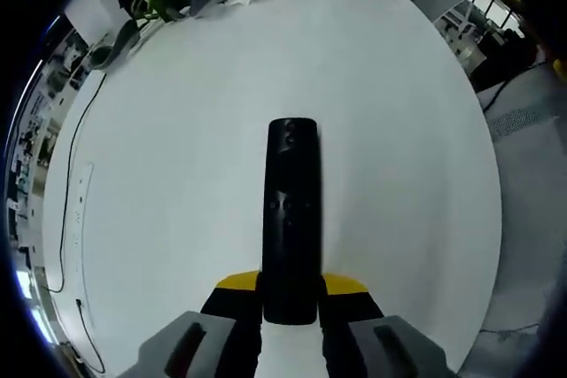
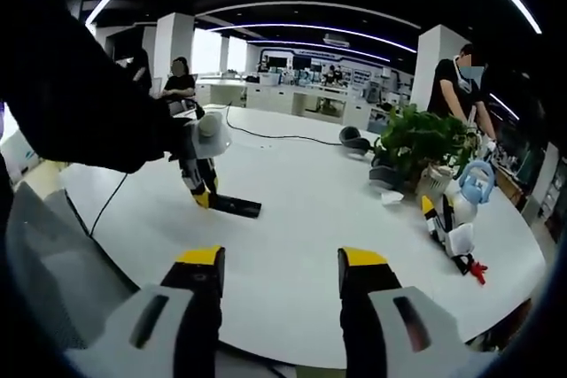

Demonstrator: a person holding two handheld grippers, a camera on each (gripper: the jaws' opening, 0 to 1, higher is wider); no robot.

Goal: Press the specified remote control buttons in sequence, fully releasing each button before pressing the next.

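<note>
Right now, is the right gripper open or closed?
Open: the right gripper shows a clear gap between its yellow-tipped jaws, nothing between them, above the white table.

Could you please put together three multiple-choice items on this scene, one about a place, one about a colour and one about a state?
1. Where does the remote control lie?
A. On the white table, its near end between the left gripper's jaws
B. On the floor
C. In the potted plant

2. What colour are the tips of the right gripper?
A. Red
B. Yellow
C. Blue

3. How do the right gripper's jaws stand?
A. Shut on the remote control
B. Shut on a cable
C. Open, with nothing between them

Answers: 1 A, the left gripper view shows the black remote flat on the table with a jaw on each side of its near end. 2 B, both tips are yellow in the right gripper view. 3 C, bare tabletop shows in the wide gap between them.
</note>
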